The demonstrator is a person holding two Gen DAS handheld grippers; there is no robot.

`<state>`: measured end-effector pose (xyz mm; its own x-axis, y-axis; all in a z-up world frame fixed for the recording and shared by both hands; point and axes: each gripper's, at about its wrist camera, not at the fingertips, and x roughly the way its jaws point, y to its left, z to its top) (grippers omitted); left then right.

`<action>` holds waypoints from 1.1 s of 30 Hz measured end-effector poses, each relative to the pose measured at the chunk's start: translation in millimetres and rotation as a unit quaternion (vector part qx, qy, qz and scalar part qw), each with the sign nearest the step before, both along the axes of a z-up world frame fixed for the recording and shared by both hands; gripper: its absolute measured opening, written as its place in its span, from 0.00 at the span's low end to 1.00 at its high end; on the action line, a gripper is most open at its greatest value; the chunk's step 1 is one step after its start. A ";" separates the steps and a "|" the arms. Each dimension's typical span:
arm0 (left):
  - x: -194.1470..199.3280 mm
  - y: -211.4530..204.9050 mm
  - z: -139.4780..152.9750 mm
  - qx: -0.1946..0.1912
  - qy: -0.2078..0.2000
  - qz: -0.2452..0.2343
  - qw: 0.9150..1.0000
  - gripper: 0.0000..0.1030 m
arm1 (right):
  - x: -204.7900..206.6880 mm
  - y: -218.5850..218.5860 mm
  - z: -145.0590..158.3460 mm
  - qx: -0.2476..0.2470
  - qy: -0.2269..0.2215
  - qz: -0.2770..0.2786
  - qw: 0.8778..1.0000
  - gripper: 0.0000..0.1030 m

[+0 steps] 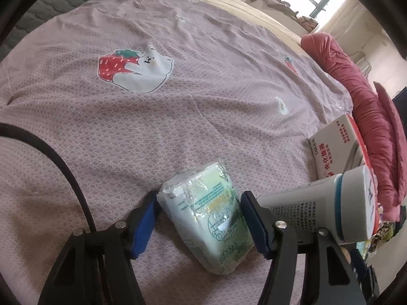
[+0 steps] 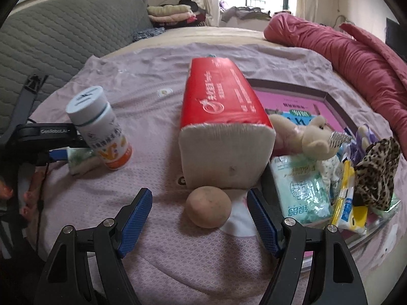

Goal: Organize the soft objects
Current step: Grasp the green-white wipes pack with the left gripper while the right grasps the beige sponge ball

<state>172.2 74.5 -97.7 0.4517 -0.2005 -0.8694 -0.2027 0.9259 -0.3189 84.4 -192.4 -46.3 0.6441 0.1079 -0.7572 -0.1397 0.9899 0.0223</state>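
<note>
- A small green tissue pack [image 1: 211,218] lies on the pink bedspread [image 1: 127,132], between the blue pads of the left gripper [image 1: 199,222].
- The left fingers [image 1: 145,218] straddle the pack; the left pad sits at its edge, the right one just beside it, with no clear squeeze showing, so they look released.
- A white bottle [image 1: 330,203] stands just right of that gripper, touching its right finger; a red-and-white tissue brick [image 1: 335,145] lies behind it.
- In the right wrist view the right gripper [image 2: 199,219] is spread wide and empty, hovering over a potato [image 2: 208,207] on the bedspread.
- The potato sits against the white end of the tissue brick [image 2: 223,117].
- Right of the brick a pink tray [image 2: 328,96] holds a plush bear [image 2: 313,137], another green pack [image 2: 302,190], a leopard scrunchie [image 2: 376,172] and a yellow packet [image 2: 348,203].
- A red quilt [image 2: 343,45] is bunched along the bed's far right edge.
</note>
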 end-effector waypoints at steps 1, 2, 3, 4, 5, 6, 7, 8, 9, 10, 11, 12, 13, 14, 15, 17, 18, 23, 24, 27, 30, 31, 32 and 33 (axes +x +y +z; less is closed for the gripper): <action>-0.3 -0.9 0.1 0.005 -0.001 0.001 1.000 0.59 | 1.2 -0.5 -2.1 0.000 0.002 -0.001 1.000 0.76; -0.5 -1.2 0.2 0.010 0.000 0.000 1.000 0.56 | 2.0 -1.1 -3.7 0.000 0.004 -0.002 1.000 0.76; -0.3 -1.3 0.1 0.013 0.001 0.000 1.000 0.54 | 3.1 -1.5 -5.3 -0.001 0.005 -0.003 1.000 0.76; -0.6 -0.5 0.1 0.013 0.002 0.001 1.000 0.53 | 3.4 -1.7 -6.7 -0.002 0.006 -0.004 1.000 0.76; -0.7 0.3 0.2 0.012 0.003 0.001 1.000 0.52 | 4.1 -1.5 -8.5 -0.004 0.006 -0.006 1.000 0.76; -1.1 1.4 0.4 0.011 0.003 0.002 1.000 0.49 | 5.2 -1.4 -10.5 -0.007 0.007 -0.007 1.000 0.76; -2.1 3.4 0.6 0.007 0.002 0.004 1.000 0.48 | 5.8 -2.1 -12.5 -0.007 0.009 -0.009 1.000 0.76; -2.6 4.8 0.6 0.005 0.001 0.005 1.000 0.45 | 6.6 -2.9 -14.5 -0.008 0.012 -0.010 1.000 0.76; -3.0 5.9 0.5 0.003 0.001 0.004 1.000 0.44 | 8.1 -3.4 -15.2 -0.008 0.013 -0.012 1.000 0.76; -4.1 7.9 0.5 0.002 0.001 0.004 1.000 0.43 | 8.8 -3.5 -16.1 -0.008 0.013 -0.013 1.000 0.76; -4.9 9.3 0.6 0.000 0.001 0.003 1.000 0.41 | 9.5 -4.5 -17.1 -0.008 0.012 -0.015 1.000 0.75; -5.9 10.2 0.9 -0.001 0.003 0.001 1.000 0.39 | 10.3 -5.3 -17.5 -0.006 0.011 -0.017 1.000 0.75; -6.4 10.7 1.0 -0.001 0.003 0.000 1.000 0.39 | 11.0 -5.7 -17.8 -0.006 0.010 -0.018 1.000 0.76; -7.8 12.0 1.3 -0.002 0.003 -0.001 1.000 0.38 | 12.9 -4.7 -19.0 -0.008 0.010 -0.019 1.000 0.76; -9.2 13.4 1.6 -0.004 0.003 -0.001 1.000 0.37 | 14.6 -4.5 -20.4 -0.010 0.011 -0.020 1.000 0.76; -13.5 16.5 2.4 -0.006 0.002 -0.002 1.000 0.35 | 17.2 -4.0 -24.1 -0.016 0.013 -0.020 1.000 0.62; -15.8 17.6 3.0 -0.006 0.000 -0.002 1.000 0.34 | 17.8 -3.8 -25.4 -0.019 0.014 -0.020 1.000 0.57; -25.8 21.5 6.6 -0.003 -0.003 0.000 1.000 0.32 | 19.6 -2.9 -29.8 -0.030 0.018 -0.017 0.999 0.38; -27.5 21.8 7.4 -0.002 -0.004 0.001 1.000 0.32 | 19.1 -4.5 -28.6 -0.026 0.015 -0.017 0.999 0.38; -32.4 20.6 10.4 0.006 -0.005 0.001 1.000 0.31 | 16.1 -6.6 -24.4 -0.018 0.007 -0.014 1.000 0.38; -38.4 21.2 14.5 0.006 -0.007 0.002 1.000 0.31 | 13.1 -10.2 -18.7 -0.004 -0.001 -0.010 1.000 0.37; -40.3 21.7 16.0 0.007 -0.008 0.003 1.000 0.31 | 11.8 -12.2 -16.2 0.002 -0.003 -0.010 1.000 0.37; -42.3 22.1 18.1 0.005 -0.009 0.003 1.000 0.30 | 10.0 -15.4 -13.0 0.013 -0.006 -0.010 1.000 0.37; -44.7 22.7 20.5 0.002 -0.011 0.004 1.000 0.30 | 7.5 -16.5 -11.0 0.016 -0.007 -0.011 1.000 0.37</action>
